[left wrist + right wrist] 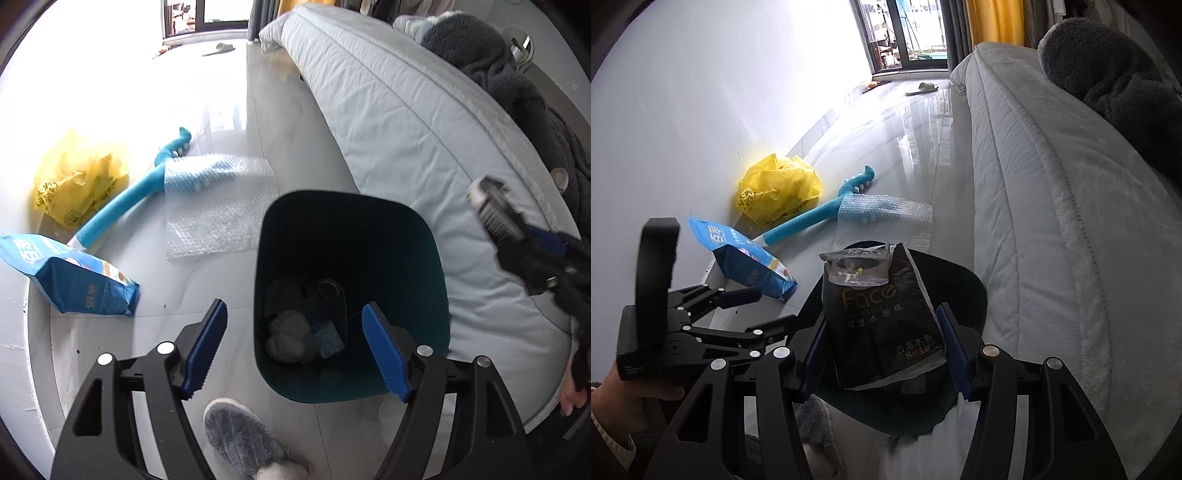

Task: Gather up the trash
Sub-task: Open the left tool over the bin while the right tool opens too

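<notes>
A dark teal trash bin (351,236) stands on the floor beside the bed and holds a crumpled tissue (288,332) and small scraps. My left gripper (295,347) is open and empty over the bin's near rim. My right gripper (882,350) is shut on a black tissue pack wrapper (882,317) and holds it above the bin (964,291). In the left wrist view the wrapper (491,210) shows at the right over the bed. On the floor lie a blue snack bag (70,280), a yellow plastic bag (77,181), a bubble wrap sheet (221,206) and a blue foam tube (122,210).
A bed with a pale blue quilt (406,129) runs along the right, with a dark fleece blanket (517,85) on it. A white wall (701,110) is at the left. A grey slipper (240,439) is near the bin. A slipper (923,88) lies far off by the glass door.
</notes>
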Motion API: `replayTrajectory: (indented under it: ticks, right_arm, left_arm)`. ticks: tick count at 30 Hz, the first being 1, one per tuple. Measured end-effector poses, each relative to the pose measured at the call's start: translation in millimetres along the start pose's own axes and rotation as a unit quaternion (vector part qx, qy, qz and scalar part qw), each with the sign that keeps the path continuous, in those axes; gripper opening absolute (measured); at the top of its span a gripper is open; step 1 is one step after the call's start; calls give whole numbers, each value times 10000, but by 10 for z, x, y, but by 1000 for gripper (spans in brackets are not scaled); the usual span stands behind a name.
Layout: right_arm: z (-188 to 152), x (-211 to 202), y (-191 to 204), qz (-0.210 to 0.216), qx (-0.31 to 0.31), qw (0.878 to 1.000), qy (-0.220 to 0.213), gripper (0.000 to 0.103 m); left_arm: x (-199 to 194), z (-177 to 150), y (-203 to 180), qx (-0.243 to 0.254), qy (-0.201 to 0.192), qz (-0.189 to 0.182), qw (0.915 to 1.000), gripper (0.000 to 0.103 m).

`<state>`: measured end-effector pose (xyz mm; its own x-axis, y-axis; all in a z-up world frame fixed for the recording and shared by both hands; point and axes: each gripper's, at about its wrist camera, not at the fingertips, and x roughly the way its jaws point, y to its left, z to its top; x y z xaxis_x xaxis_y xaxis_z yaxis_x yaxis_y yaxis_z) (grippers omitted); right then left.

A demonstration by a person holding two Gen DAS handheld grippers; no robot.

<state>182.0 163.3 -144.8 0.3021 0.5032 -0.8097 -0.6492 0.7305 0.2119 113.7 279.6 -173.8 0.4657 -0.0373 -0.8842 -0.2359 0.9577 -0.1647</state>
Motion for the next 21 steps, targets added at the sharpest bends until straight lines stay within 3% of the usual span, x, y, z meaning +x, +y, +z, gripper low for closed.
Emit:
replayTrajectory:
  ticks: [9, 15, 21]
  right_arm:
    - [-49, 446, 65, -96, 91, 9991, 406, 57]
    - [-84, 700, 79, -178, 156, 9977, 631, 57]
    - [-175, 958, 134, -274, 185, 9954, 896, 57]
  left_arm:
    - [-393, 53, 167, -78, -736, 54, 9972, 85]
    - [-602, 62, 300, -101, -991, 138, 9949, 88]
    - [-772, 78, 450, -283, -1172, -19, 9927, 91]
